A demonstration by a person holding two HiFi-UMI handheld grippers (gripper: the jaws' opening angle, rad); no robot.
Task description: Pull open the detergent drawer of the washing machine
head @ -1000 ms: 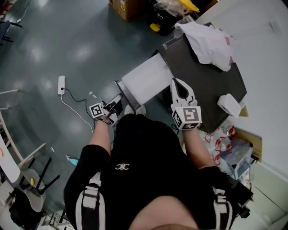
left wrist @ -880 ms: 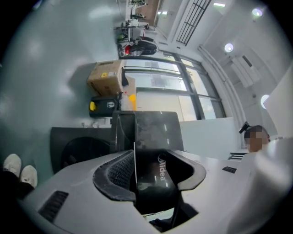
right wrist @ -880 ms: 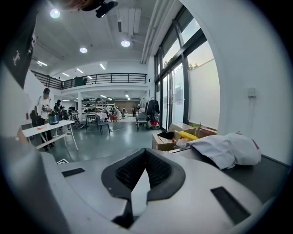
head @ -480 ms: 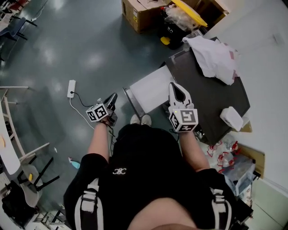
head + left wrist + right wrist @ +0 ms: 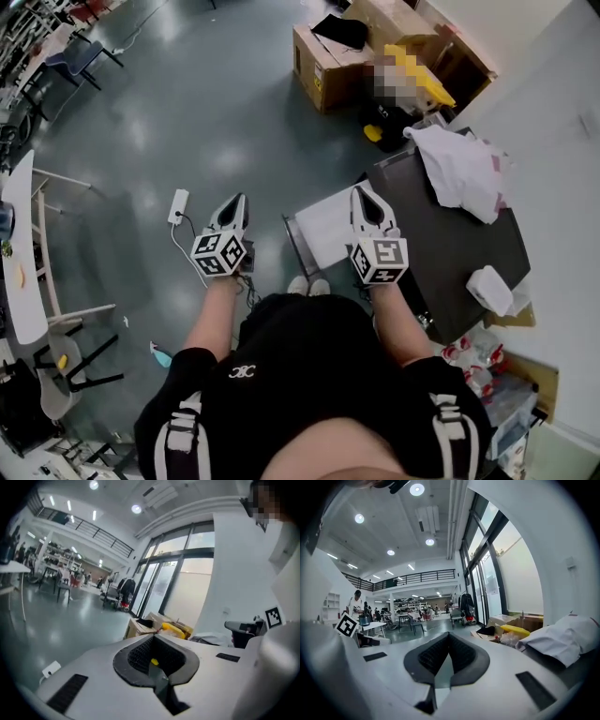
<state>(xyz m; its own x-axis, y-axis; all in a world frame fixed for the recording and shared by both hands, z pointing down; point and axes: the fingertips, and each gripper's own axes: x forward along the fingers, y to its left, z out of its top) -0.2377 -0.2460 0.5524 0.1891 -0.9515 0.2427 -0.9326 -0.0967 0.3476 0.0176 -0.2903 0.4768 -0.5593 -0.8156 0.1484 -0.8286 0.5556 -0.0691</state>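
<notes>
The washing machine [image 5: 450, 246] stands at the right of the head view, with a dark top and a white panel [image 5: 326, 225] jutting toward the floor side. I cannot make out the detergent drawer itself. My left gripper [image 5: 238, 200] [image 5: 152, 637] hangs in the air left of the machine, over the floor, shut and holding nothing. My right gripper [image 5: 362, 193] [image 5: 449, 634] hovers over the machine's near left corner, its jaws together and empty. Both point away from me, about level.
A white cloth [image 5: 461, 173] [image 5: 568, 640] and a small white box [image 5: 490, 289] lie on the machine's top. Cardboard boxes [image 5: 345, 54] with a yellow item [image 5: 414, 73] stand beyond it. A power strip [image 5: 178, 206] with its cable lies on the floor to the left.
My left gripper has come up from low beside the machine's white panel and rolled so its marker cube faces up. The right gripper has drifted a little forward and up.
</notes>
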